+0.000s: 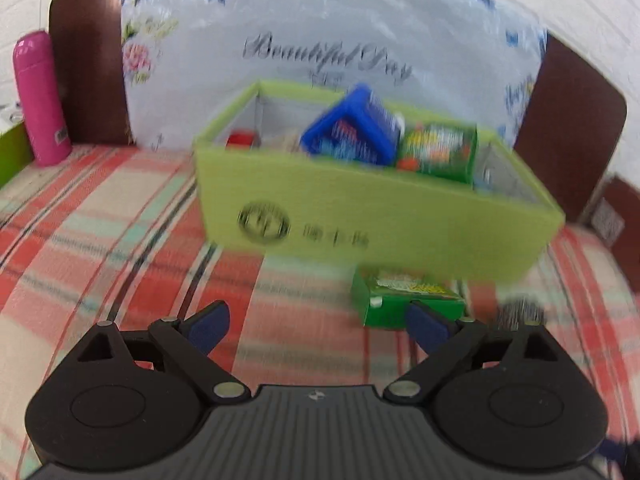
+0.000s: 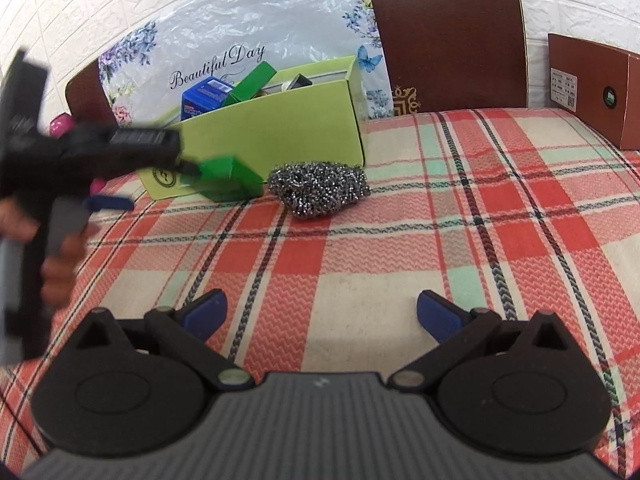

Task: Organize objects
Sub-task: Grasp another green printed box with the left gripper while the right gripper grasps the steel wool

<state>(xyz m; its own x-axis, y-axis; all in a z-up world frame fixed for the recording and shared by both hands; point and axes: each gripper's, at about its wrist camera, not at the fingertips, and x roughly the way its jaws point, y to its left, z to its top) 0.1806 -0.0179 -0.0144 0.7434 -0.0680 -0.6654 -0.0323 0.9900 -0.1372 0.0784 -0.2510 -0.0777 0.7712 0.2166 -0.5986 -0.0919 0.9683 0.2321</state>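
A lime green storage box (image 1: 360, 216) stands on the plaid bedspread and holds a blue carton (image 1: 356, 128), a green packet (image 1: 440, 152) and a red item (image 1: 242, 138). A small green box (image 1: 400, 296) lies in front of it. My left gripper (image 1: 320, 324) is open, with its right fingertip (image 1: 424, 324) just before that small box and nothing between the jaws. From the right wrist, the left gripper (image 2: 156, 186) reaches the small green box (image 2: 230, 178), beside a steel scourer (image 2: 320, 190). My right gripper (image 2: 322, 312) is open over bare bedspread, well short of the scourer.
A pink bottle (image 1: 40, 96) stands at the far left. Behind the lime box (image 2: 280, 128) a flowered plastic bag (image 2: 240, 32) leans on a brown headboard (image 2: 448, 32). A brown carton (image 2: 592, 88) sits at the right edge. A hand (image 2: 56, 272) holds the left gripper.
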